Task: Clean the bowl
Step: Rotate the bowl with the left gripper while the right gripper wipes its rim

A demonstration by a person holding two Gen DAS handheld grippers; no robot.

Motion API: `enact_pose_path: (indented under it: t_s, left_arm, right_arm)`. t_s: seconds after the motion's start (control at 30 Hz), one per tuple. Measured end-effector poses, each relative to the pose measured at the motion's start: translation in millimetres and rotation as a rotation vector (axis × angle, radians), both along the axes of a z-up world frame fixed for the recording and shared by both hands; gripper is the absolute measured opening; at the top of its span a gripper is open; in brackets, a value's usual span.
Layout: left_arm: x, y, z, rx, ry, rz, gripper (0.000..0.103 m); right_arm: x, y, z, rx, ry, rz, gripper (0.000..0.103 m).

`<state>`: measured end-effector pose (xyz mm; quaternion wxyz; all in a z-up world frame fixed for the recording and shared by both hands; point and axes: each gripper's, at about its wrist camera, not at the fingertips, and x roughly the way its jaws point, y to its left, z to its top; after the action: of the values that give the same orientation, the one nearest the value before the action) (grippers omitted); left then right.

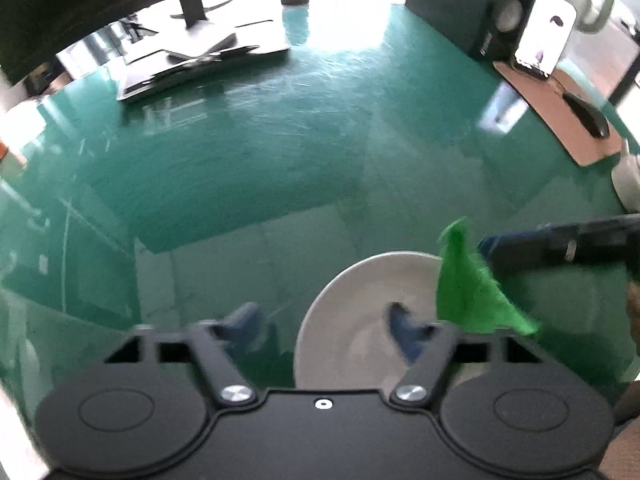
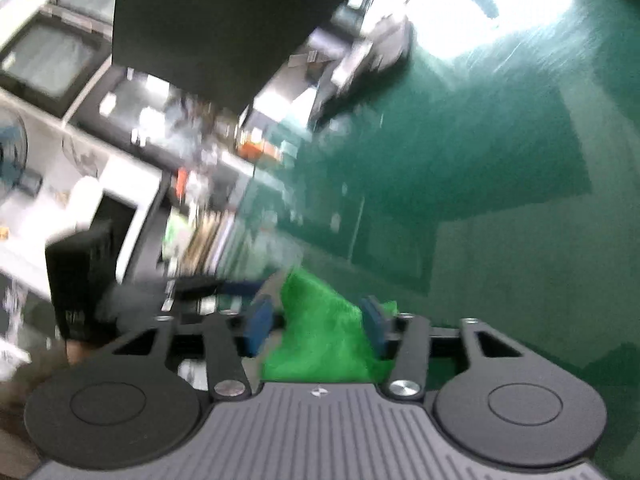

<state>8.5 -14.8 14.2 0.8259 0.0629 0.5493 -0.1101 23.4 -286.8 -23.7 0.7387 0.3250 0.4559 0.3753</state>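
Left gripper [image 1: 324,320] jaws spread apart over white bowl's [image 1: 352,320] rim, gripping nothing, right gripper [image 2: 316,320] loosely straddling green cloth [image 2: 320,336], pads apparently unclamped, glossy green tabletop [image 1: 260,160] beneath.

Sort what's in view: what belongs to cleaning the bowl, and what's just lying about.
Job: white bowl; green cloth between the right gripper's pads; left gripper, open over the bowl.

Lying about: computer mouse on brown mat; white mug; laptop.
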Motion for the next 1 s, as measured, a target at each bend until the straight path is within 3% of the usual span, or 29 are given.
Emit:
enact_pose_path:
  t_s: [0.13,0.43,0.47,0.57,0.6,0.67,0.77,1.0]
  left_arm:
    - [-11,4,0,0.006,0.017,0.009,0.081]
    - [-19,-5,-7,0.011,0.023,-0.003,0.081]
    - [-19,-6,-7,0.018,0.018,-0.005,0.080]
    - [-19,-8,-10,0.023,0.024,-0.015,0.078]
    - [-19,-8,-11,0.025,0.028,-0.021,0.075]
    - [-20,-13,-15,0.044,0.035,-0.045,0.059]
    - [-20,-15,-18,0.035,0.029,-0.075,0.051]
    - [-20,-18,-18,0.068,0.007,-0.145,0.051]
  right_arm:
    - [-2,-3,-2,-0.008,-0.036,0.044,0.053]
    - [-15,29,0,-0.141,-0.258,0.215,0.052]
    - [-14,30,-1,-0.142,-0.256,0.218,0.051]
    - [-4,31,-10,-0.066,-0.137,0.216,0.031]
    - [-4,31,-10,-0.065,-0.122,0.200,0.031]
    - [-4,32,-10,-0.064,-0.093,0.170,0.028]
    - [-6,34,-8,-0.072,-0.074,0.141,0.027]
    - [14,57,-1,-0.137,-0.084,0.129,0.028]
